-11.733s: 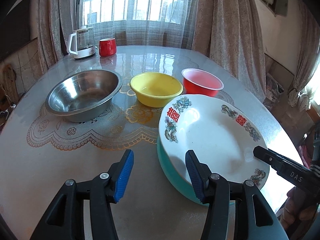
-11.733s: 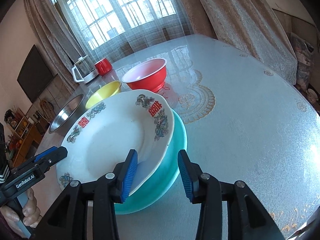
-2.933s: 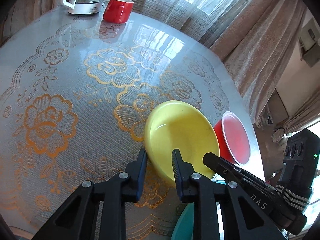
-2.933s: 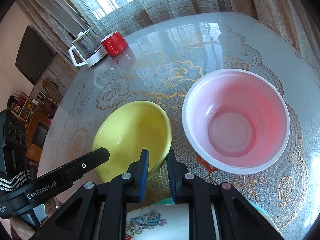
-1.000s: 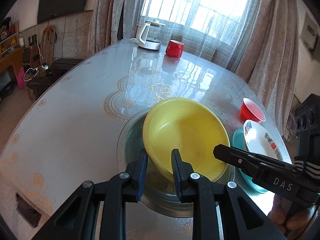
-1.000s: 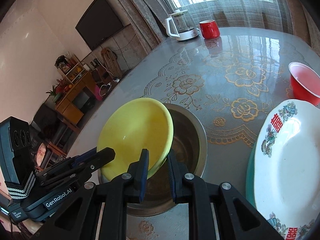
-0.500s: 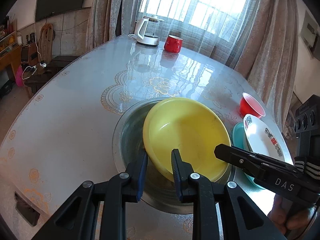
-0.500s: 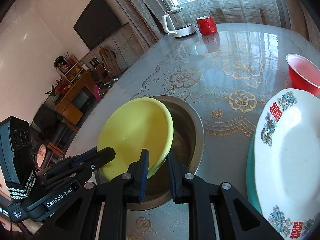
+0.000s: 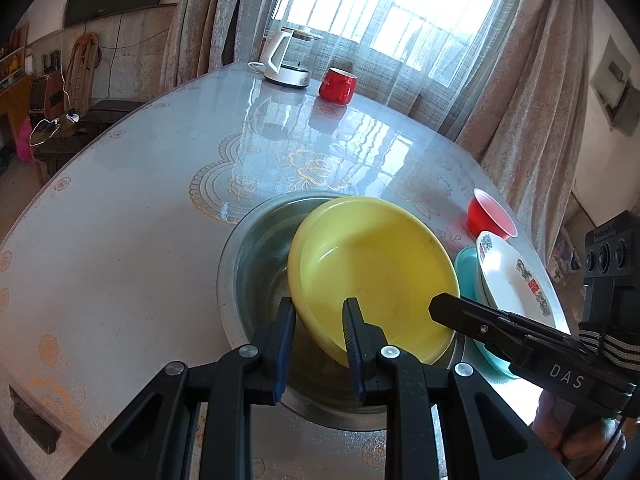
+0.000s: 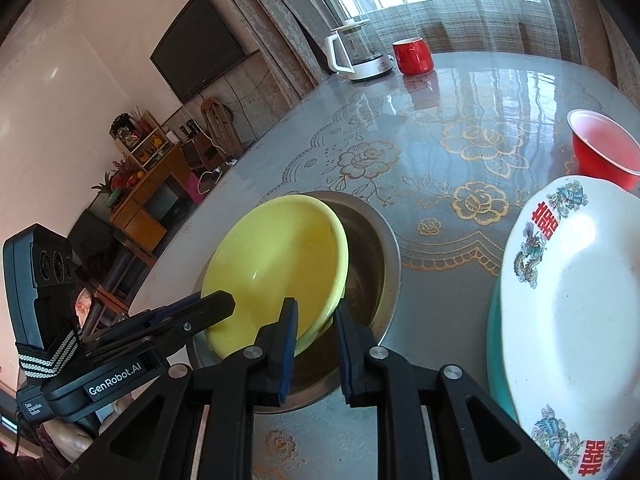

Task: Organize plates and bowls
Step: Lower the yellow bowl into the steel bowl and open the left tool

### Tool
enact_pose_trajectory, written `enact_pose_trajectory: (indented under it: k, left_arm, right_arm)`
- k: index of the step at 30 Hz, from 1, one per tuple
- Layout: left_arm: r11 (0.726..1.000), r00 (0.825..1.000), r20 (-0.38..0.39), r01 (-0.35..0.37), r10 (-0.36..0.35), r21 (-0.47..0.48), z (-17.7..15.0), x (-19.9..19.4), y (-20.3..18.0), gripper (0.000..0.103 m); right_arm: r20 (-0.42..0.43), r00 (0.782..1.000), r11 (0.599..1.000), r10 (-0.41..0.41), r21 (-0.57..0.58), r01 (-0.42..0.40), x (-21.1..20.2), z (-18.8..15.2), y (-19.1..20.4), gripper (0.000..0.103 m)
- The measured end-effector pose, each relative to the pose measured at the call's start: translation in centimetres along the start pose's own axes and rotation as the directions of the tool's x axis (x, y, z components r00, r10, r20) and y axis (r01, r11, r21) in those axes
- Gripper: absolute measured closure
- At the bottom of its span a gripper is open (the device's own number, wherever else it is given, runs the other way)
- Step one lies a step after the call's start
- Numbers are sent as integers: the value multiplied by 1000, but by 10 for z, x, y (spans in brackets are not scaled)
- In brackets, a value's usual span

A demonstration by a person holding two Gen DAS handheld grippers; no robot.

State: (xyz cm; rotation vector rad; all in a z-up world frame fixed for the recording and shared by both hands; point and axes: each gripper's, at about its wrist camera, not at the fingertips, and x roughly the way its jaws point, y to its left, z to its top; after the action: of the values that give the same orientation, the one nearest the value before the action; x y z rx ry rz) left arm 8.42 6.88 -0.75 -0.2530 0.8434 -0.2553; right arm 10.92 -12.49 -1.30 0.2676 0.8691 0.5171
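A yellow bowl (image 9: 376,272) sits tilted inside a steel bowl (image 9: 256,256) on the table; both also show in the right wrist view, the yellow bowl (image 10: 276,256) and the steel bowl (image 10: 380,256). My left gripper (image 9: 318,312) straddles the yellow bowl's near left rim with a small gap. My right gripper (image 10: 316,316) straddles its near right rim, jaws slightly apart. A white patterned plate (image 10: 576,304) lies on a teal plate (image 10: 494,344) to the right. A red bowl (image 10: 604,148) stands beyond them.
A white kettle (image 9: 286,60) and a red mug (image 9: 337,85) stand at the far side of the table by the window. The glossy table (image 9: 120,240) has a lace-pattern cover. The table edge runs close on the left.
Both grippers have lowered the yellow bowl into the steel bowl. Their jaws have widened a little around its rim since half a second ago.
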Motion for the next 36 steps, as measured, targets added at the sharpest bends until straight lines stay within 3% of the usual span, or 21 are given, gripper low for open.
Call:
enact_pose_trajectory:
  k: [24,28,36]
  left_arm:
    - [998,999,-15,-50,51,31,-3,0,-2,79]
    - [997,998,-1,-65,65,31,-5,-4,-2,79]
    - [996,996,45,-80,79,28,-6,-21,-3,79]
  right_arm:
    - [-55,998,999,-39,-29,37,10,3,8,82]
    - [-48,995,995,-89,-60,86,8,0,13,81]
    - [-24,996,995,-85,-45,83,-4,-5,13,76]
